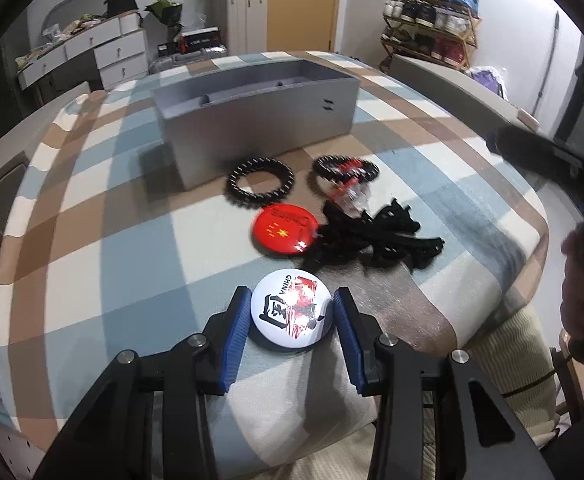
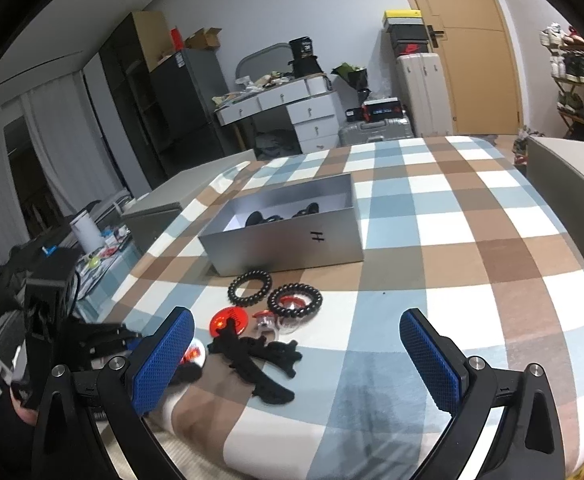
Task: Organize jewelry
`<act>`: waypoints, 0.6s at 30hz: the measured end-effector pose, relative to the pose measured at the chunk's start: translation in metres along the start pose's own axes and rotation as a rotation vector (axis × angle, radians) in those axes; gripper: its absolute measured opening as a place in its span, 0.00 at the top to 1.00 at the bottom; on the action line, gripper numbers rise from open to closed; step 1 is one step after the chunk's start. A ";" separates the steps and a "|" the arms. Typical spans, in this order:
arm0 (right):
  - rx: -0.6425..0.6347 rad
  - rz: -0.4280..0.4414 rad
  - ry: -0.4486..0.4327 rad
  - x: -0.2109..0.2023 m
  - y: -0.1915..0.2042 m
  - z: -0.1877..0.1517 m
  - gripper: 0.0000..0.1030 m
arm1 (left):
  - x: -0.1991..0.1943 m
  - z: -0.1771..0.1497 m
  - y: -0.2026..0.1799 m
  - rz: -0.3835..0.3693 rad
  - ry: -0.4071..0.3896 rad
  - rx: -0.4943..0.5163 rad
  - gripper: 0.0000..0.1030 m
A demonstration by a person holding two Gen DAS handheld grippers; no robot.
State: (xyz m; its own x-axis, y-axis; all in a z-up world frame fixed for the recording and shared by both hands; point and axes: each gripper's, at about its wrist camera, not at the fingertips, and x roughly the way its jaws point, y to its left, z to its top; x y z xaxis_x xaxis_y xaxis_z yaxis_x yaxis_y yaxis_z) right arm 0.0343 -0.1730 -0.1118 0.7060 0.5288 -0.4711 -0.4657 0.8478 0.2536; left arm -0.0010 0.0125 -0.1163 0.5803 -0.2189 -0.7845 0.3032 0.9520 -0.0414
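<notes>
- The left gripper (image 1: 290,312) points down at a white round badge (image 1: 290,312) lying on the checked bed cover (image 1: 92,240); the badge sits between its blue fingers (image 1: 234,340), which flank its two sides closely. Whether the pads press on its rim, I cannot tell.
- The right gripper (image 2: 295,356) hovers above the cover with its fingers (image 2: 431,360) spread wide and nothing between them.
- Just beyond the white badge lie a red round badge (image 1: 282,230) and a black fabric hair piece (image 1: 375,236), which touch each other.
- Further on lie two black spiral hair ties (image 1: 260,182), the right one over a red-and-clear trinket (image 1: 349,192).
- A grey open box (image 2: 288,232) stands behind them, dark items inside.
</notes>
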 end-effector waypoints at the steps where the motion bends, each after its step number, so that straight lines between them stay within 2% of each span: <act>1: -0.001 0.010 0.011 0.002 0.001 -0.001 0.00 | -0.003 0.001 0.002 0.010 -0.013 -0.006 0.65; 7: 0.004 0.068 0.090 0.017 0.007 -0.012 0.00 | -0.025 0.009 0.019 0.057 -0.089 -0.061 0.65; 11: -0.018 0.078 0.122 0.027 0.015 -0.021 0.01 | -0.031 0.011 0.027 0.082 -0.113 -0.094 0.65; 15: -0.039 0.079 0.156 0.036 0.021 -0.027 0.09 | -0.033 0.012 0.033 0.094 -0.123 -0.116 0.65; 18: -0.052 0.058 0.173 0.043 0.024 -0.031 0.11 | -0.033 0.012 0.035 0.096 -0.123 -0.123 0.65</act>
State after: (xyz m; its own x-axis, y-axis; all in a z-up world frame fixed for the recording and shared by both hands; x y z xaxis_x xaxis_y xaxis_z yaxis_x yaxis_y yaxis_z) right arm 0.0365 -0.1315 -0.1523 0.5772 0.5582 -0.5960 -0.5334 0.8104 0.2424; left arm -0.0004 0.0507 -0.0839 0.6922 -0.1428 -0.7074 0.1514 0.9871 -0.0511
